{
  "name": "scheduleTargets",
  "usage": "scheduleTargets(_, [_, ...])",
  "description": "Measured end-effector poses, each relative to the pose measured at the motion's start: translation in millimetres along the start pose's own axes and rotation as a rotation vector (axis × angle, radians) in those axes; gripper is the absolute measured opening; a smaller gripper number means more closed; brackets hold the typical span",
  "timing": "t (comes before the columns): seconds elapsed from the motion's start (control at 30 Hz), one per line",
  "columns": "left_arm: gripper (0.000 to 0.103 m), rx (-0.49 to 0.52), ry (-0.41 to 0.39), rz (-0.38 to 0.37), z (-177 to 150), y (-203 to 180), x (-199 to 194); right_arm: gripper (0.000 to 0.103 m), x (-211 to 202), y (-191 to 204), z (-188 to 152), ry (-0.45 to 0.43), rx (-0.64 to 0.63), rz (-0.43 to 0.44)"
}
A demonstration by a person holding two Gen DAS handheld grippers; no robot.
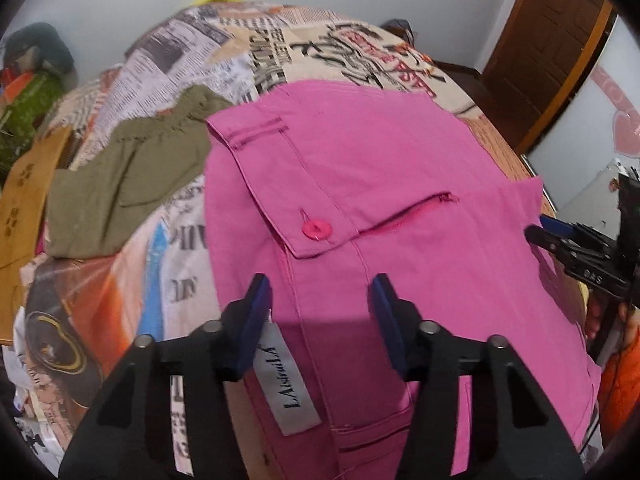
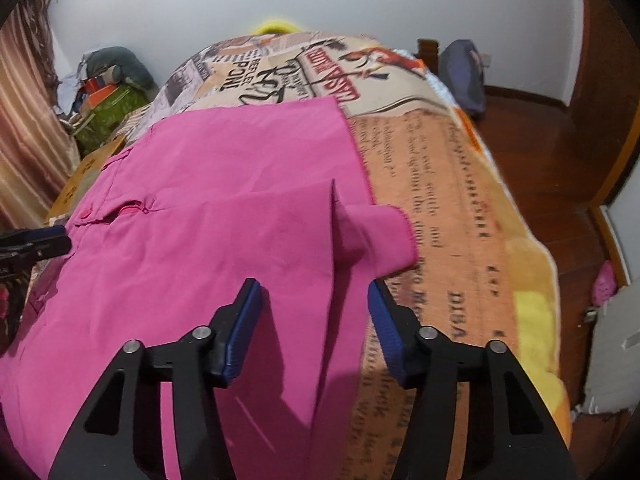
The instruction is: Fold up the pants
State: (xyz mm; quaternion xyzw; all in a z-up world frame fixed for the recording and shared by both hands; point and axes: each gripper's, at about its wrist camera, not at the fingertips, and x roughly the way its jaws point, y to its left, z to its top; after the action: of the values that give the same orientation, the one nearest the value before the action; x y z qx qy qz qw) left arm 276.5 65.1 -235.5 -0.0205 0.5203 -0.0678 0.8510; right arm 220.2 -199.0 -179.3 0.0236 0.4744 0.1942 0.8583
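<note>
Both grippers (image 1: pixel 322 292) (image 2: pixel 314 296) spread over pink pants (image 2: pixel 224 200) lying waistband-left across bed.

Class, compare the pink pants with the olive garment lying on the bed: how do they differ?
The pink pants lie spread flat, nearest the cameras; the olive garment sits folded, farther left. The pink pants show a button, zipper and white label; the olive garment shows none. Both rest on the printed blanket.
</note>
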Motion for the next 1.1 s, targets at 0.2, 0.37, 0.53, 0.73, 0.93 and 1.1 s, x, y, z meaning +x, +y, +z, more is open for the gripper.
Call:
scheduleTargets(0.2, [0.035,-0.026,0.011,-0.041,-5,3,4,0.023,8,-1,2,0.033,0.007,0.059])
scheduleTargets(0.37, [0.005,-0.023,0.026,-0.070,-2,0,0,0.007,0,5,5,-0.005,-0.028,0.040])
scheduleTargets(0.53, [0.002,0.031,-0.020,-0.036,0,-7,-15,0.006,-12,10,3,-0.016,-0.075,0.003])
scheduleTargets(0.73, [0.002,0.049,-0.026,0.005,4,-3,-15,0.006,-5,13,-7,0.036,-0.099,-0.022])
scheduleTargets(0.93, [0.004,0.050,0.018,0.020,-5,-1,7,0.006,-2,12,-8,0.048,-0.066,-0.015])
scheduleTargets(1.1, [0.007,0.063,0.014,0.044,-5,-3,-5,0.016,-16,12,-7,0.035,-0.068,-0.055])
